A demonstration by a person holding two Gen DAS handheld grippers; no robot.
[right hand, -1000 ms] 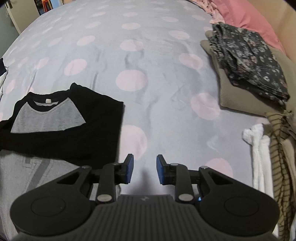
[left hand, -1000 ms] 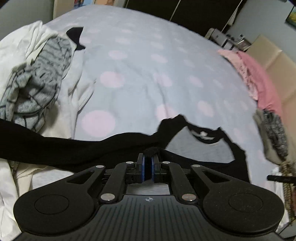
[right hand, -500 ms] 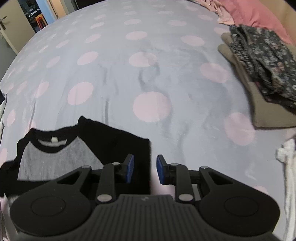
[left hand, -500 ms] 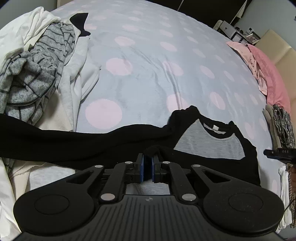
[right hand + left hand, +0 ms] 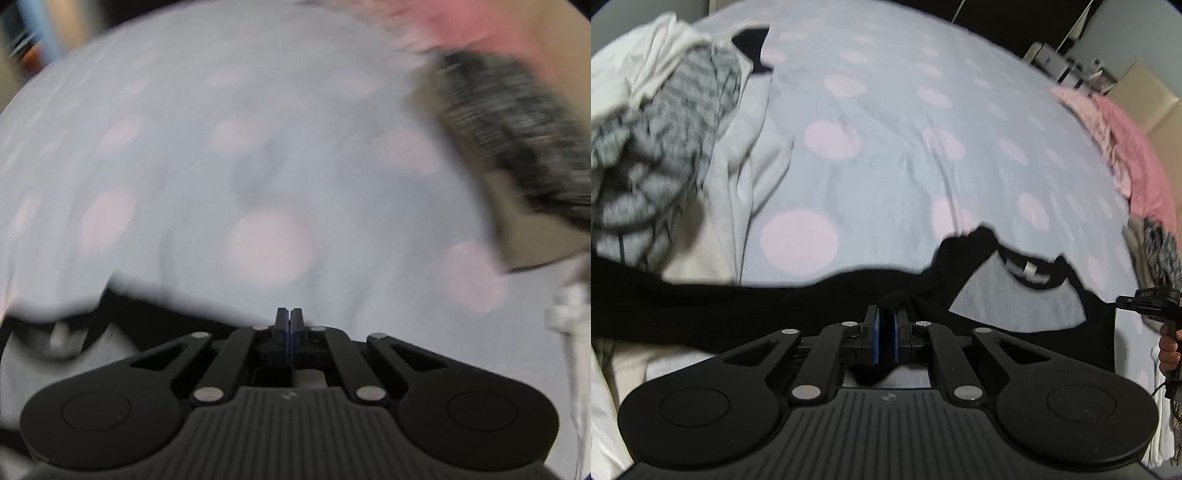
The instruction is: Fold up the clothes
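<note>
Black-and-grey long-sleeved shirt [image 5: 1015,306] lay on spotted blue bed [image 5: 886,147], at 6 o'clock. Left hand-held gripper [image 5: 885,334] pinched black sleeve cloth. Right hand-held gripper [image 5: 290,326] just snapped together at shirt's right edge; blur hid any cloth inside. Step: sleeve fold. Next: carry sleeve across grey front.

Both claws are looking like the same kit: matte black plastic with a ribbed grey-black deck at the bottom of the frame, carrying a tiny logo in its middle. Two big round lobes are sitting at lower left and lower right, each with a shallow circular recess. Slotted link arms with silver rivet heads are running up to the left claw [image 5: 886,325] with its blue pads [image 5: 874,334]. The right claw [image 5: 290,320] is showing darker pads.
</note>
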